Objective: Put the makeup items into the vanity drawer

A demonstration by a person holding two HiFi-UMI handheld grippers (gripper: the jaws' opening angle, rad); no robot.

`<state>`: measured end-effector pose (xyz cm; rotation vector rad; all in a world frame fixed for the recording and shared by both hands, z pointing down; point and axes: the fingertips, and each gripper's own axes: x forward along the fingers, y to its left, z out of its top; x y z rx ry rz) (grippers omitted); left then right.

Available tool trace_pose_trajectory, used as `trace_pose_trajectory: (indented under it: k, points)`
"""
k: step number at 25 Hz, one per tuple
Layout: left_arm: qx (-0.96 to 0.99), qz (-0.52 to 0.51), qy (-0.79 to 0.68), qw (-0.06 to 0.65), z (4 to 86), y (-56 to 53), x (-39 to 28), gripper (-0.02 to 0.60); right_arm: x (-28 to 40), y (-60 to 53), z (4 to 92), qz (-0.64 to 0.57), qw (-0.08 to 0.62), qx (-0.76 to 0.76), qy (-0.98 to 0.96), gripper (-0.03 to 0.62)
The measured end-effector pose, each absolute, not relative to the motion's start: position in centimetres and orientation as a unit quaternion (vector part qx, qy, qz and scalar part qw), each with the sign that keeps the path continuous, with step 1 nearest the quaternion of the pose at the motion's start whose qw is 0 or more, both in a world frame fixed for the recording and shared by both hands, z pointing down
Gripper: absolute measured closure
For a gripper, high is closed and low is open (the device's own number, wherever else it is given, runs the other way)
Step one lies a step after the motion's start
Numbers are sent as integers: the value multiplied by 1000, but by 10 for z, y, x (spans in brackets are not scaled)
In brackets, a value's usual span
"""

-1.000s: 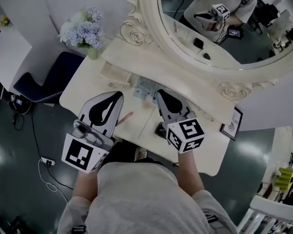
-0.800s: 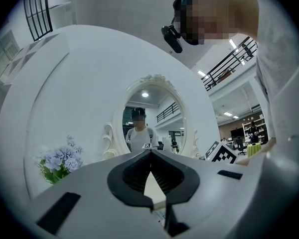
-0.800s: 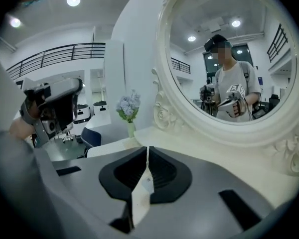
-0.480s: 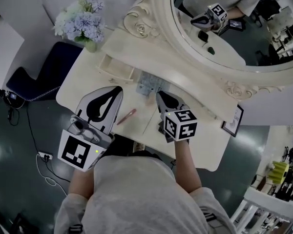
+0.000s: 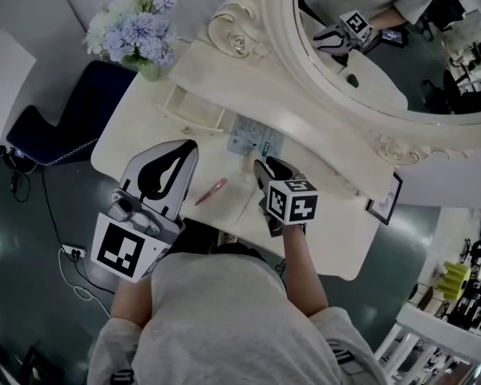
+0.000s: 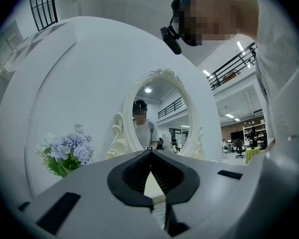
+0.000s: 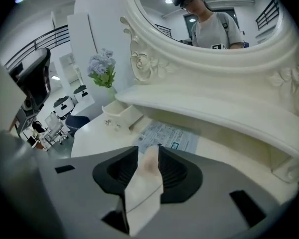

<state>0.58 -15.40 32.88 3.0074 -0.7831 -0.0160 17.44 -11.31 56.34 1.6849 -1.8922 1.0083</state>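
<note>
My right gripper (image 5: 259, 165) is over the middle of the vanity top (image 5: 144, 147), near a printed blue-white packet (image 5: 252, 137). Its jaws are opening, and a pale beige makeup item (image 7: 147, 176) stands between them at the right gripper (image 7: 148, 151); the pads do not clamp it. A pink pencil-like stick (image 5: 211, 191) lies on the top between my two grippers. My left gripper (image 5: 191, 144) hovers at the left, shut and empty, its tips (image 6: 150, 153) meeting. A small open drawer (image 5: 194, 109) sits at the back left.
An oval mirror (image 5: 369, 46) in an ornate frame rises behind the tabletop. A vase of pale blue flowers (image 5: 132, 34) stands at the back left corner. A small picture frame (image 5: 382, 201) is at the right end, and a dark blue chair (image 5: 60, 123) is on the floor left.
My right gripper has moved forward toward the printed packet, up to the pale item. The left gripper has barely shifted.
</note>
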Motion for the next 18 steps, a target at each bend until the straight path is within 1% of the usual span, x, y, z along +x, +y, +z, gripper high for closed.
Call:
trace_pose_trajectory:
  k: [7,9,14,18]
  points:
    - [967,0,-253,19,333,-159,2,568,168,-106,593,399,213,598,-661,429]
    - [967,1,-253,17,333,-160,2,568,168,-104,598,405,215,598,-657,427]
    - [967,4,-255,17,333,-161,-1,568,174,-103,604,405,220,611,-644,427]
    - [967,4,-255,15,331,-161,-1,568,174,-104,599,401,214,612,-647,459]
